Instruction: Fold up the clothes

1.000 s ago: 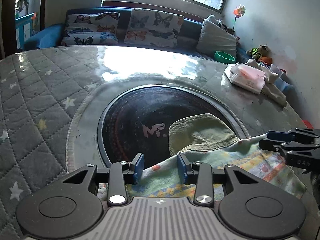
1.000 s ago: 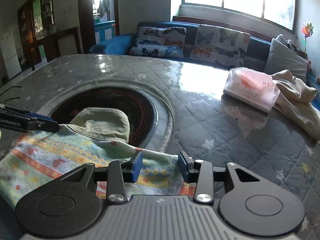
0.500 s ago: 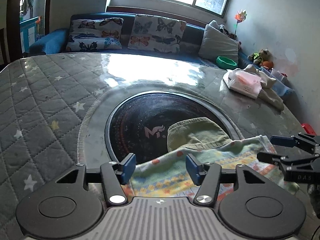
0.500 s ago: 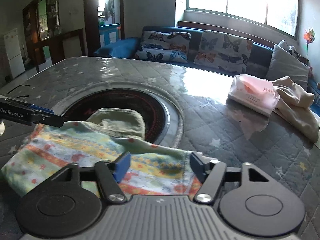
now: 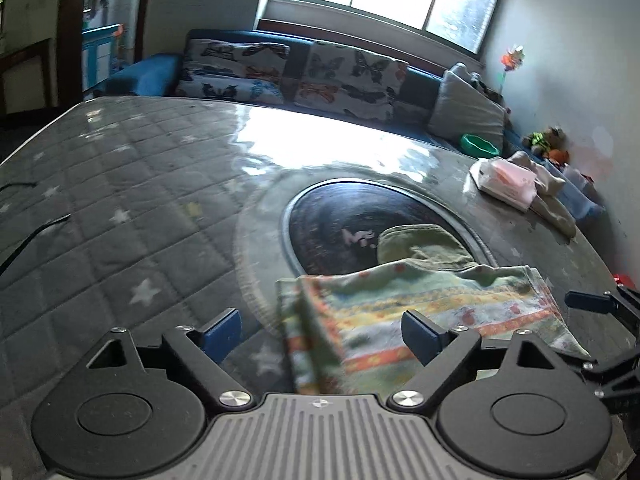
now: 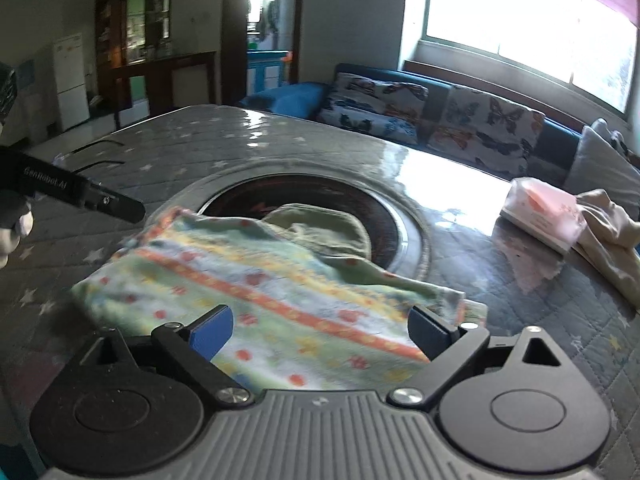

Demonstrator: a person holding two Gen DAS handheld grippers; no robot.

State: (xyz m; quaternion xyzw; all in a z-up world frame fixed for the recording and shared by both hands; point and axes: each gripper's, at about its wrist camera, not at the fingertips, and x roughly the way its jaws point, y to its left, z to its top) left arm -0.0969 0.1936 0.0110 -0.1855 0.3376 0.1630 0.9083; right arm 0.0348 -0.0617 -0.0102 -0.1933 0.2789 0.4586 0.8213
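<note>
Pastel striped patterned cloth point(image 5: 420, 312) lies folded on the grey quilted desk point(image 5: 120, 208), near both the left gripper point(image 5: 320, 334) and right gripper point(image 6: 320, 330), each spread apart, empty.

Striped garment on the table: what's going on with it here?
A person with a gripper in each hand is folding clothes. The striped garment lies flat on the quilted table, partly over a dark round inset and an olive cloth. The left gripper and right gripper are both wide open over its near edge, gripping nothing.
</note>
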